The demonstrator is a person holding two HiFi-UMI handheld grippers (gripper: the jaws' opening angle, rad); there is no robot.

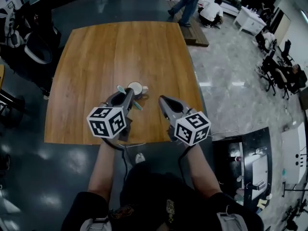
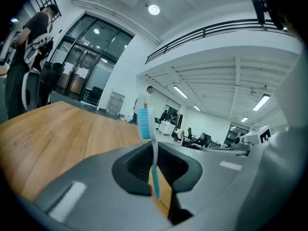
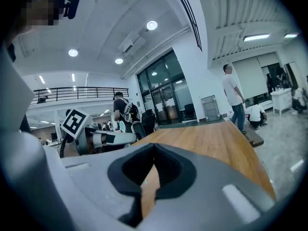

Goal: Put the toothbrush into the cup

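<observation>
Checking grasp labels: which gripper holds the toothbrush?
The left gripper: the toothbrush stands clamped between its jaws, bristles up. The right gripper is shut on nothing.

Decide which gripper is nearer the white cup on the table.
Left. The left gripper, shut on the toothbrush, has its tip right beside the cup. The right gripper, shut and empty, sits farther off to the cup's right.

A wooden table (image 1: 96, 57) on dark floor (image 1: 33, 167) — people (image 1: 188, 4) beyond its far edge.
</observation>
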